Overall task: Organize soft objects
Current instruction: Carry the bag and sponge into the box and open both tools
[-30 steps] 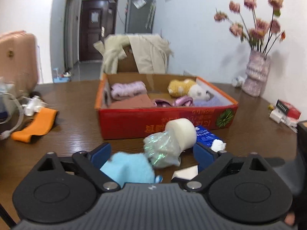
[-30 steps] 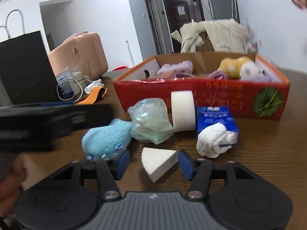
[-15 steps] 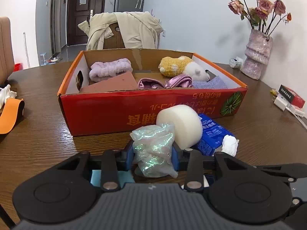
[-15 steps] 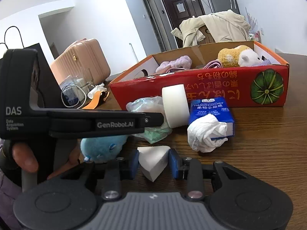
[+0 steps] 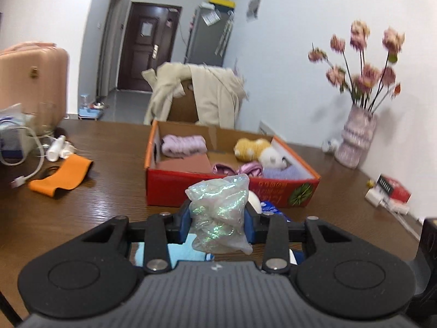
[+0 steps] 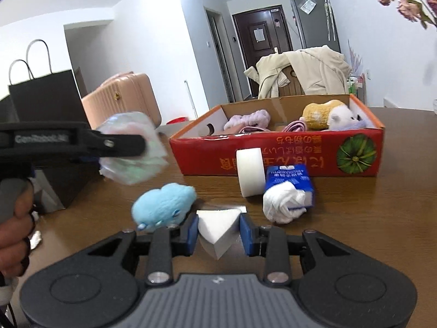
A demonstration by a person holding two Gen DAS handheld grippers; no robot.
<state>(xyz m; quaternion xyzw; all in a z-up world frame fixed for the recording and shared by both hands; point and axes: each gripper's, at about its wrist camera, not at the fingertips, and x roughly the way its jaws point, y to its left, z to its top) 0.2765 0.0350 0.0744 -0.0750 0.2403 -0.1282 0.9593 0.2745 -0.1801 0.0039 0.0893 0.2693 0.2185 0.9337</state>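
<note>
My left gripper is shut on a crumpled iridescent plastic bag and holds it above the table; the bag also shows in the right wrist view. My right gripper is shut on a white wedge sponge, lifted slightly. A red cardboard box holds soft things: a purple band, a yellow-and-white plush. A blue plush, a white foam roll and a white cloth ball lie on the table in front of the box.
A blue tissue pack lies by the foam roll. An orange band, cables and a pink suitcase are at the left. A vase of flowers stands at the right. A black paper bag stands left.
My left gripper closed on the plastic bag and lifted it off the table. My right gripper closed on the white wedge sponge and raised it slightly.
</note>
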